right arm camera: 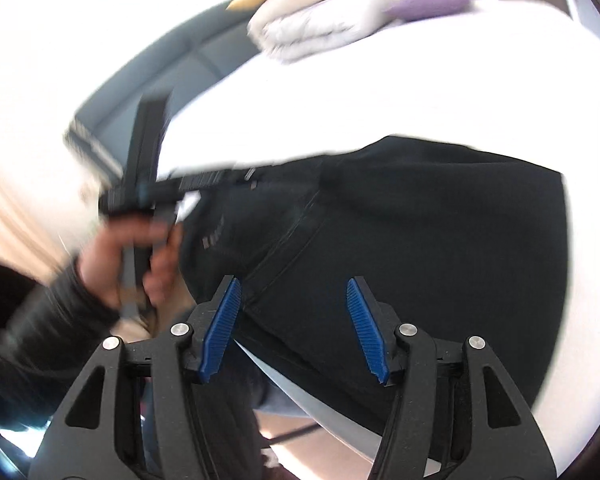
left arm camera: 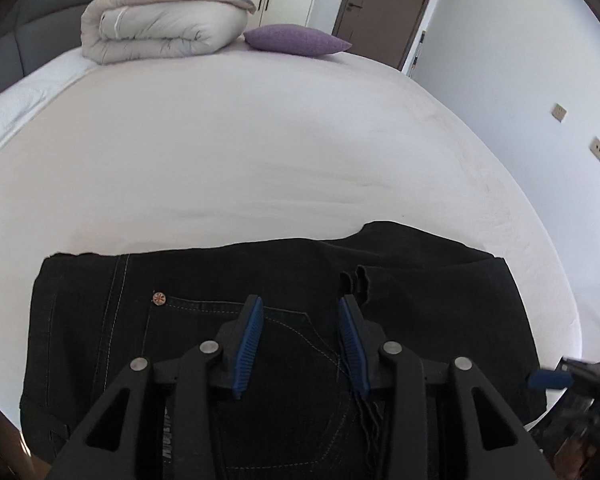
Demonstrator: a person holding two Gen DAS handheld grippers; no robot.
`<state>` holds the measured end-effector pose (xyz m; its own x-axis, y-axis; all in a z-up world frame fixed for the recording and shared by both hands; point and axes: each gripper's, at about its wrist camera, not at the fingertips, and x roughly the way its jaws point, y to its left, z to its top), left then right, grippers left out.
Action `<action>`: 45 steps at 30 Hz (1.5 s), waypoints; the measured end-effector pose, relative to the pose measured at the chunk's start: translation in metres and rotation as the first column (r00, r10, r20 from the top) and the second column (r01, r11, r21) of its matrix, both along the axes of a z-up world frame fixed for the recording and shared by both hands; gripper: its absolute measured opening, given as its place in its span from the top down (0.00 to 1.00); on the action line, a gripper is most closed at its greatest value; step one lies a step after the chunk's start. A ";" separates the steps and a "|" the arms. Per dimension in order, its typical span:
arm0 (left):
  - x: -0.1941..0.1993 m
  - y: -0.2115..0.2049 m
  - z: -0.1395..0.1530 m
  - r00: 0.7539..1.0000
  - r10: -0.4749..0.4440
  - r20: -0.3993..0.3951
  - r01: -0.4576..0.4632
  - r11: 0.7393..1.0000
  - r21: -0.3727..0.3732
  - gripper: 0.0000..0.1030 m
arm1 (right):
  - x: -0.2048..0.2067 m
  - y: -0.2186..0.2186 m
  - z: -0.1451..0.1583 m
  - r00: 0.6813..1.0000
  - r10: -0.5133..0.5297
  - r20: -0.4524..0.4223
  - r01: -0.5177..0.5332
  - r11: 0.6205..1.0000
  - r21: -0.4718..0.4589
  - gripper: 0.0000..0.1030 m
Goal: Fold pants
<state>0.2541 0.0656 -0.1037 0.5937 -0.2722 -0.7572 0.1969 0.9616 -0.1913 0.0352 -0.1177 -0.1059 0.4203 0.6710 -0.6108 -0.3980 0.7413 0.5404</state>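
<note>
Pants (left arm camera: 420, 300) sit folded at the bed's (left arm camera: 260, 152) near edge, left gripper (left arm camera: 302, 340) and right gripper (right arm camera: 294, 328) both spread and empty above, so a careless brush could undo the stack.

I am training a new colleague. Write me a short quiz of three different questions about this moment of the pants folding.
1. True or false: the left gripper is shut on the black jeans.
2. Which item lies beside the folded duvet at the far end of the bed? A) purple cushion B) red towel C) laptop
3. Fill in: the right gripper is ____ above the jeans.

Key: 1. False, its jaws stand apart with nothing between them. 2. A, the purple cushion. 3. open.
</note>
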 end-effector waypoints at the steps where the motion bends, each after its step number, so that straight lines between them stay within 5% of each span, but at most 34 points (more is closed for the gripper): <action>1: -0.006 -0.012 0.000 1.000 -0.023 0.011 0.023 0.999 0.027 0.60 | 0.006 -0.019 -0.001 0.999 -0.029 -0.016 0.029 0.999 0.030 0.48; 4: -0.024 -0.056 -0.012 0.994 -0.110 0.006 0.108 0.986 0.129 0.60 | 0.038 -0.064 -0.010 0.988 -0.129 -0.091 0.138 0.985 0.104 0.73; 7: -0.033 -0.083 -0.042 0.989 -0.133 -0.069 0.145 0.967 0.212 0.59 | 0.055 -0.091 -0.026 0.969 -0.184 -0.166 0.210 0.965 0.156 0.86; 15: -0.039 -0.087 -0.055 0.994 -0.105 -0.038 0.111 0.954 0.278 0.58 | 0.130 -0.130 -0.054 0.940 -0.141 -0.310 0.230 0.935 0.270 0.86; 21: -0.035 -0.092 -0.056 0.995 -0.095 -0.042 0.103 0.953 0.287 0.58 | 0.163 -0.120 -0.104 0.882 -0.152 -0.445 0.292 0.919 0.264 0.86; 28: -0.039 -0.095 -0.058 0.995 -0.087 -0.038 0.095 0.953 0.289 0.58 | 0.139 -0.095 -0.123 0.882 -0.108 -0.459 0.258 0.926 0.277 0.87; 39: -0.043 -0.096 -0.058 0.997 -0.076 -0.034 0.082 0.955 0.284 0.58 | 0.031 -0.085 -0.106 0.858 -0.004 -0.514 0.189 0.933 0.307 0.87; 45: -0.043 -0.085 -0.055 0.998 -0.050 -0.032 0.055 0.977 0.208 0.58 | 0.014 -0.089 -0.124 0.859 -0.033 -0.512 0.223 0.923 0.315 1.00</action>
